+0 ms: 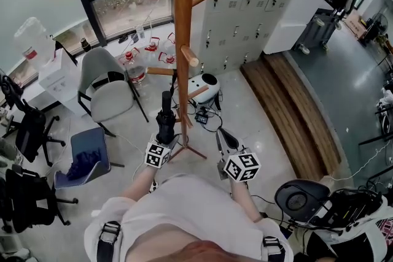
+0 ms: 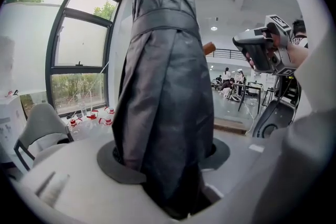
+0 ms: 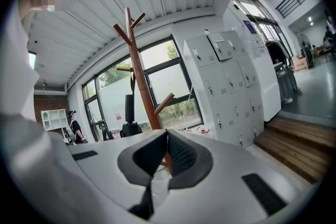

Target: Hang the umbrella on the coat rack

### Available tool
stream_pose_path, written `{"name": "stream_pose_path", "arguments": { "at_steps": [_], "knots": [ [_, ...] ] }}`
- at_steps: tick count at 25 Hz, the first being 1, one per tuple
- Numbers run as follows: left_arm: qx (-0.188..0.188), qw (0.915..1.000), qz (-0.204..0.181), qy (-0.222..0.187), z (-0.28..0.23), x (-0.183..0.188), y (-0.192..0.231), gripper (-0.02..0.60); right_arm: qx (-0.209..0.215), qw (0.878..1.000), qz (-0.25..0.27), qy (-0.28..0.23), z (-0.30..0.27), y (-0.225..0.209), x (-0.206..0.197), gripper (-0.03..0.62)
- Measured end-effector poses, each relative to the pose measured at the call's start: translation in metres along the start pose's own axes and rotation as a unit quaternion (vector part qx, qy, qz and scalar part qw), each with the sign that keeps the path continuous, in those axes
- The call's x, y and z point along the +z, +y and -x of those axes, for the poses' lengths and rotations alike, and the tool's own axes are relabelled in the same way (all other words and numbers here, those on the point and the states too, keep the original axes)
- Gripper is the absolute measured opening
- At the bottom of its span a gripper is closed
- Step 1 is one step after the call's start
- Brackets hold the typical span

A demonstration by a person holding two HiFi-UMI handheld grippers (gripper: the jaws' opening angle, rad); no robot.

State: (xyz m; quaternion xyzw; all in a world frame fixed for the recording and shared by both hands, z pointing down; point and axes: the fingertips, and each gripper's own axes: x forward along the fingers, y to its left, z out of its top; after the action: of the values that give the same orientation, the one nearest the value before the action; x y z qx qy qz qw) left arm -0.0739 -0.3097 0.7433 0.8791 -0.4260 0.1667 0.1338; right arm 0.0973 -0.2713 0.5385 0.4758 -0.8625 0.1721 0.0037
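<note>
A folded black umbrella (image 1: 164, 119) hangs upright beside the wooden coat rack (image 1: 183, 21), and its strap runs up to a side peg (image 1: 161, 71). My left gripper (image 1: 164, 135) holds the umbrella's lower body. In the left gripper view the dark fabric (image 2: 165, 86) fills the space between the jaws and touches both pads (image 2: 113, 165). In the right gripper view the umbrella (image 3: 128, 113) hangs by its strap left of the rack's pole (image 3: 139, 76). My right gripper (image 1: 224, 139) stays to the right of the rack's base, shut, with nothing between its fingertips (image 3: 166, 136).
A grey chair (image 1: 104, 92) and a blue chair (image 1: 86, 156) stand left of the rack. White lockers (image 1: 245, 3) line the back wall, with a wooden step (image 1: 288, 107) to the right. A white round device (image 1: 206, 88) and cables lie by the rack's feet.
</note>
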Motion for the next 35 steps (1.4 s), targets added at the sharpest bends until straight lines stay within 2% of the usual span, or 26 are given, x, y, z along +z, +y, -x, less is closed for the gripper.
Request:
{"name": "stream_pose_path", "arguments": {
  "at_steps": [14, 19, 26, 29, 35],
  "knots": [
    [0.001, 0.9976, -0.009, 0.068, -0.01, -0.007, -0.001, 0.244, -0.007, 1.0, -0.013, 0.003, 0.008, -0.004, -0.008, 0.008],
    [0.0, 0.9958, -0.01, 0.091, -0.011, -0.014, -0.001, 0.276, -0.004, 1.0, -0.016, 0.004, 0.007, -0.006, -0.014, 0.008],
    [0.003, 0.9933, -0.002, 0.115, -0.004, -0.019, 0.005, 0.304, 0.004, 1.0, -0.015, 0.005, 0.002, -0.006, -0.019, 0.008],
    [0.001, 0.9912, 0.017, 0.132, 0.004, -0.02, 0.004, 0.305, 0.006, 1.0, -0.002, 0.008, 0.002, -0.003, -0.018, 0.008],
    [0.019, 0.9921, 0.029, 0.12, 0.029, -0.004, 0.015, 0.305, 0.017, 1.0, 0.008, 0.009, 0.0, 0.003, -0.014, 0.009]
  ]
}}
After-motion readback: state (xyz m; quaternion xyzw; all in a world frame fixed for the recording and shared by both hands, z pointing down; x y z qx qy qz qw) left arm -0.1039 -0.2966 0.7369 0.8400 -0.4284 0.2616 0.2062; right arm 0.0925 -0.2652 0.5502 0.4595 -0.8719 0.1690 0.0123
